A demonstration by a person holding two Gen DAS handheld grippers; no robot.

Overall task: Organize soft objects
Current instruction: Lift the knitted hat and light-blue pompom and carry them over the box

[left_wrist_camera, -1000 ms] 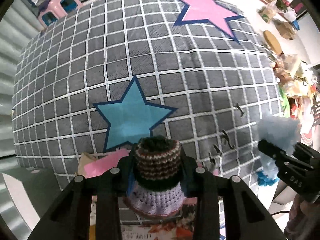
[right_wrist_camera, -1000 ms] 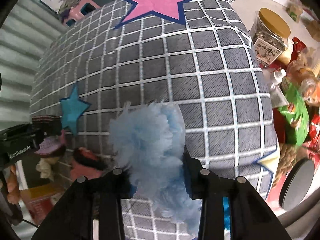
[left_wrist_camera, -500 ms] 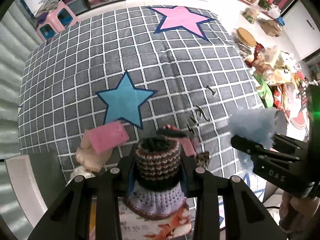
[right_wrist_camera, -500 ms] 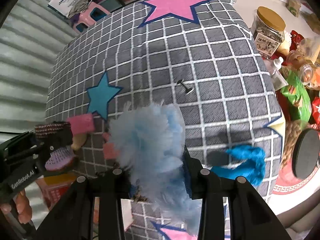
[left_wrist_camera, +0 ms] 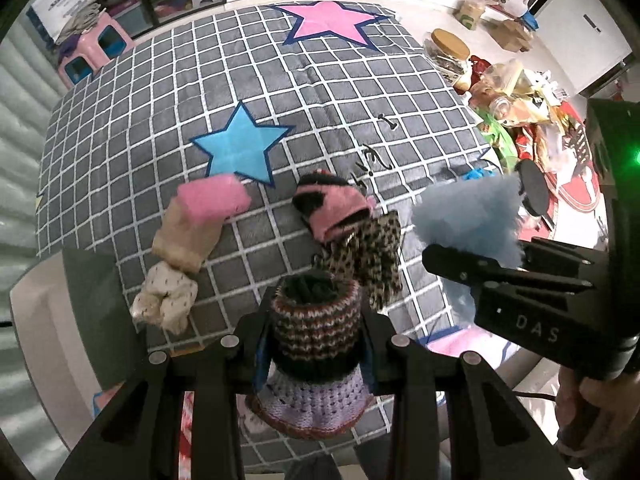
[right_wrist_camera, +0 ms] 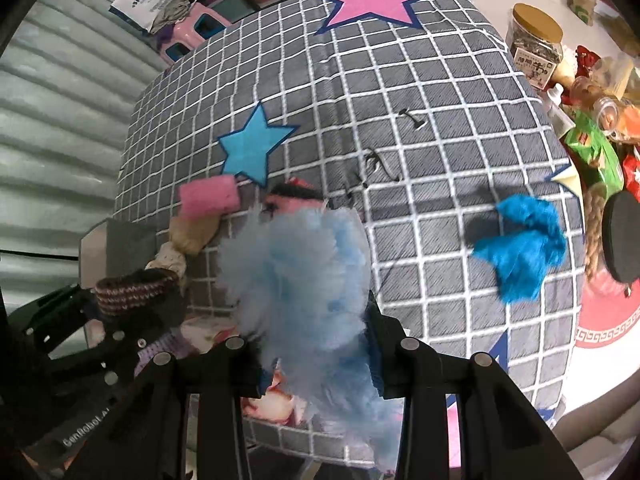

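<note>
My left gripper (left_wrist_camera: 316, 344) is shut on a knitted striped hat (left_wrist_camera: 316, 332) with a lilac brim, held above the near edge of the grey checked blanket (left_wrist_camera: 320, 80). My right gripper (right_wrist_camera: 312, 344) is shut on a pale blue fluffy item (right_wrist_camera: 296, 264), also seen in the left wrist view (left_wrist_camera: 472, 220). On the blanket lie a pink-and-tan sock (left_wrist_camera: 200, 220), a cream dotted sock (left_wrist_camera: 164, 300), a pink-and-black knit hat (left_wrist_camera: 332, 208), a leopard-print cloth (left_wrist_camera: 372, 260) and a bright blue fluffy piece (right_wrist_camera: 520, 244).
A grey box (left_wrist_camera: 96, 308) stands at the blanket's near left corner. Jars, snack bags and a black round lid (right_wrist_camera: 620, 240) crowd the floor on the right. A pink stool (left_wrist_camera: 92, 44) stands at the far left. Small dark clips (right_wrist_camera: 376, 160) lie mid-blanket.
Both grippers have pulled back and up from the blanket with their items held. The socks, pink hat, leopard cloth and bright blue piece have come into view.
</note>
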